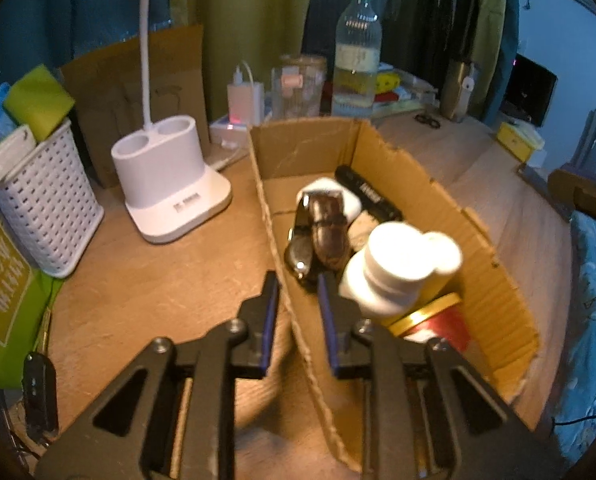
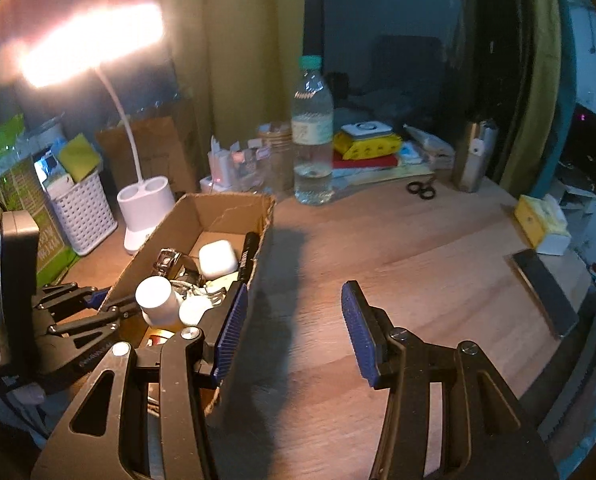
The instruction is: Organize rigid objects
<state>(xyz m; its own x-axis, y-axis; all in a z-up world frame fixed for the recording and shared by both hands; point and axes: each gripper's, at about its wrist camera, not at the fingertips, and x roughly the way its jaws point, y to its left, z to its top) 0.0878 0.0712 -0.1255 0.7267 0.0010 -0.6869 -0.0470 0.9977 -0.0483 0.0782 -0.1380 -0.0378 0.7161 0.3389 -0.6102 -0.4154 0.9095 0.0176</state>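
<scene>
The rigid objects (white bottle, watch, marker) sit gathered in the cardboard box mid-table; left tongs straddle its wall, slightly parted, empty; right tongs gape empty.

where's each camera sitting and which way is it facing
Left wrist: sits on the left gripper, looking down over the near left wall of the cardboard box; its own fingers straddle that wall without pressing on it.
Right wrist: sits on the right gripper, angled down at bare wooden desk right of the box; its open fingers show, and the left gripper at the far left.
Shared: box, white lamp base, water bottle.
</scene>
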